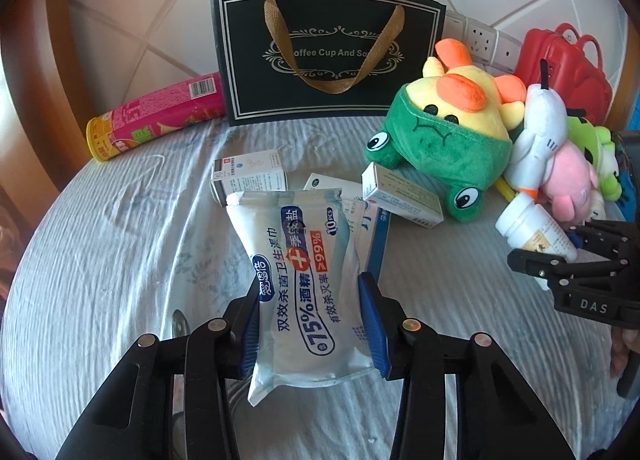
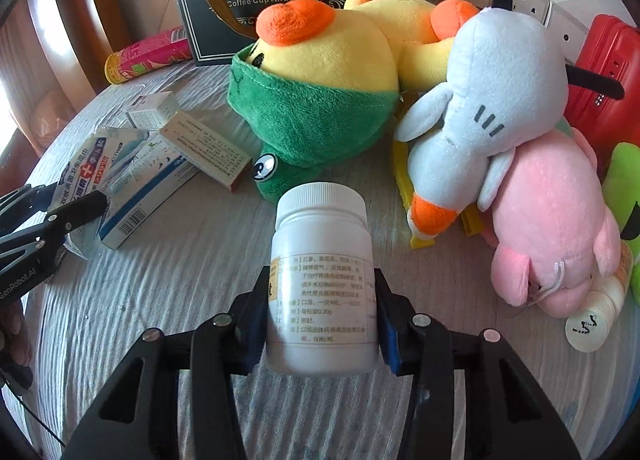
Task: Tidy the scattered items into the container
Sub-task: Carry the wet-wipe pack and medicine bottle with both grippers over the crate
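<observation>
Left jaws (image 1: 308, 320) squeezed onto a wipes packet (image 1: 308, 292), blue pads pressing both sides and pinching its middle. Packet lifted at the near end, far end over a flat blue-and-white box (image 1: 374, 244) on the bed (image 1: 100, 260). Behind it, small medicine boxes (image 1: 248, 176). At the far left edge, a pink snack tube (image 1: 156, 116) lying on its side. At the far edge, a black paper bag (image 1: 332, 56) standing upright with gold handles. Right of the boxes, a yellow plush in a green frog hood (image 1: 440, 128). Right jaws (image 2: 322, 320) clamped on a white pill bottle (image 2: 322, 280), cap pointing away. Near the right edge, white plush (image 2: 492, 100) on pink plush (image 2: 548, 228).
</observation>
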Demonstrator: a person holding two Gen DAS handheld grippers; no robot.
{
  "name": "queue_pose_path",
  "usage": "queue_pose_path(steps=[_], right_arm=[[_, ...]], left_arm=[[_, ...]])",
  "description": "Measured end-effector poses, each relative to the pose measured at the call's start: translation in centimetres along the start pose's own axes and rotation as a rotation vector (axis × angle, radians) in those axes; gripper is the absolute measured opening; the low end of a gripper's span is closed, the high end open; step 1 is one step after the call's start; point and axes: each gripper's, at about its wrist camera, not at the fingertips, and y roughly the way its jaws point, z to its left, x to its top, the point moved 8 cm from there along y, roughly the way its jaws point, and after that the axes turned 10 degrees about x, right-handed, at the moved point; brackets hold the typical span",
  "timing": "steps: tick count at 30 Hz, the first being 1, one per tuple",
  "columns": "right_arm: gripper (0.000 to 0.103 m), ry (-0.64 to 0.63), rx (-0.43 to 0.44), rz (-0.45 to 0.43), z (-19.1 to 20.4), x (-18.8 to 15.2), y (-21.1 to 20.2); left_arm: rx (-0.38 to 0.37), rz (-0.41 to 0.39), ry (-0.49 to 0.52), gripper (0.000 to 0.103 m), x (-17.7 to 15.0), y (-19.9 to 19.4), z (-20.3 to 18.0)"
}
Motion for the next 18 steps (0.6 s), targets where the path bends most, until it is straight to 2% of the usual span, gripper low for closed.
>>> queue_pose_path(steps=[7,18], right_arm=[[0.045,-0.013,0.012,-0.008,0.8,-0.9,-2.7],[0.045,-0.039,0.021,-0.064,1.7,-0.9,-9.8]], left_arm=[[0.008,-0.033,-0.022,0.042,0.9,-2.7,0.6],[0.027,-0.088,-0.045,0.042,2.6,-9.8,0.4]])
